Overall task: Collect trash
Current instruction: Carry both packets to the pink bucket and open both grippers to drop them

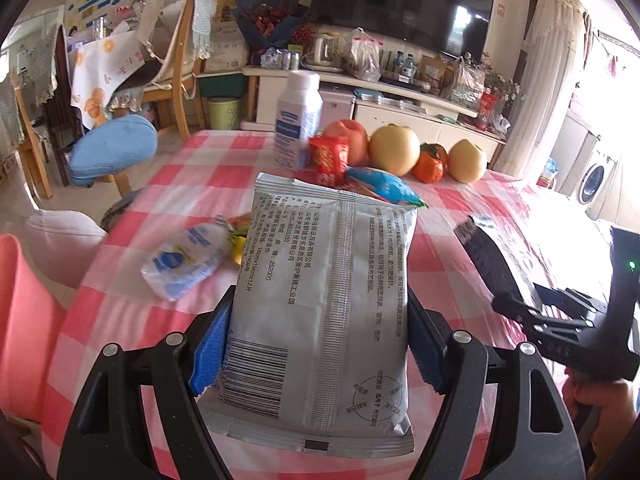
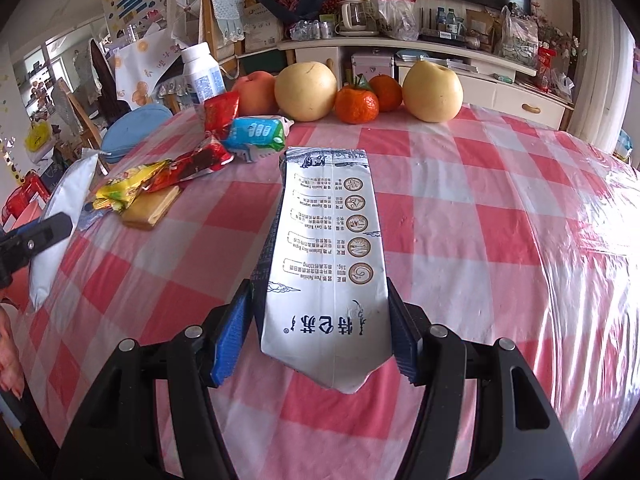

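While left gripper (image 1: 316,344) fingers pinch a crinkly silver foil pouch (image 1: 324,300), right gripper (image 2: 320,332) fingers clamp a flattened milk carton (image 2: 326,264).

At the far edge of the pink-checked desk (image 2: 460,184) stands a row of fruit: a red apple (image 2: 256,92), two yellow pears (image 2: 306,90), and two tangerines (image 2: 356,105). A white bottle (image 2: 202,72) stands at its left end. Behind, a television (image 1: 404,4) sits above a cluttered cabinet (image 1: 400,100).

Bare checked tablecloth (image 2: 500,240) is seen across the right half. The left side is crowded by loose wrappers (image 2: 160,176). The far edge is lined by fruit (image 2: 306,90) and a white bottle (image 2: 202,72).
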Available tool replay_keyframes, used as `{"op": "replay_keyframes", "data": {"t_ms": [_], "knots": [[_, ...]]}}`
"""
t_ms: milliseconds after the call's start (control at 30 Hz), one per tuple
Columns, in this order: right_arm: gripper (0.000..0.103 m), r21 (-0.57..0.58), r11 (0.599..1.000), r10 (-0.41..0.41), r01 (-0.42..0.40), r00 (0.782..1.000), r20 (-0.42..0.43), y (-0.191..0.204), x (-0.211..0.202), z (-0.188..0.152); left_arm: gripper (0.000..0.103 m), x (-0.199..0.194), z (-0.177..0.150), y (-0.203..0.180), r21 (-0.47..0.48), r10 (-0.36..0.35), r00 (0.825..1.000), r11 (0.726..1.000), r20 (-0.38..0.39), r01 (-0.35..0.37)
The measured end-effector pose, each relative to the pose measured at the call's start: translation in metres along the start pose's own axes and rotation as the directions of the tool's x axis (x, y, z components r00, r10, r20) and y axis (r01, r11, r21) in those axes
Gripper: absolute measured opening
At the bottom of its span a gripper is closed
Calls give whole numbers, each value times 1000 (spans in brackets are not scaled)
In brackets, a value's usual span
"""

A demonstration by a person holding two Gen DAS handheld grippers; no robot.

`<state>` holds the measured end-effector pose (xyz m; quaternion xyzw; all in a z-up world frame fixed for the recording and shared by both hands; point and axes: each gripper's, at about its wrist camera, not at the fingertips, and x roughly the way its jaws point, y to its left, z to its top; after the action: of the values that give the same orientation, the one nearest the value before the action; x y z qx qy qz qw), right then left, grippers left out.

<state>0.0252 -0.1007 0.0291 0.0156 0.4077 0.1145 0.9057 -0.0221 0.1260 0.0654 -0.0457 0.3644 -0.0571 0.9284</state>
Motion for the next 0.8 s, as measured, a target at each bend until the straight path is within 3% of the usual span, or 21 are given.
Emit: {"op": "replay_keyframes", "data": {"t_ms": [500, 800], "knots": [[63, -59, 998, 6, -3, 999, 52, 55, -32, -6, 77, -44, 9, 57, -71, 103, 991, 993, 79, -98], [63, -123, 991, 70, -60, 995, 76, 107, -47, 2, 77, -66, 12, 100, -138, 193, 976, 974, 106, -177]]}}
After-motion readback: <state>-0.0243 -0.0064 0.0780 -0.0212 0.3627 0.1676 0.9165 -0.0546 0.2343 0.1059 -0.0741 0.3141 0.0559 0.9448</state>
